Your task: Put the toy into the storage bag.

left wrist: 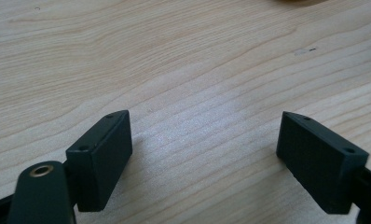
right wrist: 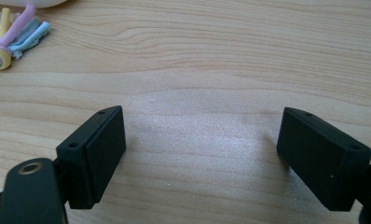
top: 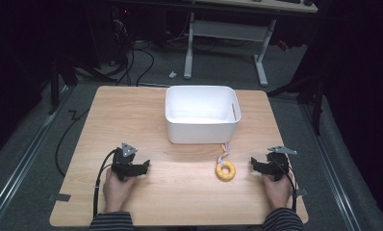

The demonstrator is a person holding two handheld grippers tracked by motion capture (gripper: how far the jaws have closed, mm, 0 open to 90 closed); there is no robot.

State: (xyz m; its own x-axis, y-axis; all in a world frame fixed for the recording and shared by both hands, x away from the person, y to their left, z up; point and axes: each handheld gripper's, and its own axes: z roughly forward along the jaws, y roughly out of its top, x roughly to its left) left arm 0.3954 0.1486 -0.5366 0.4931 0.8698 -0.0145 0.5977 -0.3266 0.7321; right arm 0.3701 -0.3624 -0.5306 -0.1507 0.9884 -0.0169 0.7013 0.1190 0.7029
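Note:
A yellow ring toy (top: 225, 171) with pastel ribbons lies on the wooden table (top: 132, 120), just in front of the white bin (top: 202, 114). Its ribbon end (right wrist: 16, 35) shows at the top left of the right gripper view. My right gripper (top: 253, 165) rests on the table a little to the right of the ring, jaws pointing left, open and empty (right wrist: 200, 140). My left gripper (top: 145, 166) rests at the front left, jaws pointing right, open with bare wood between them (left wrist: 204, 142).
The white bin stands empty at the table's back centre. A hand holds each gripper near the front edge. Cables trail from both grippers. Beyond the table are a desk frame and cables on the floor.

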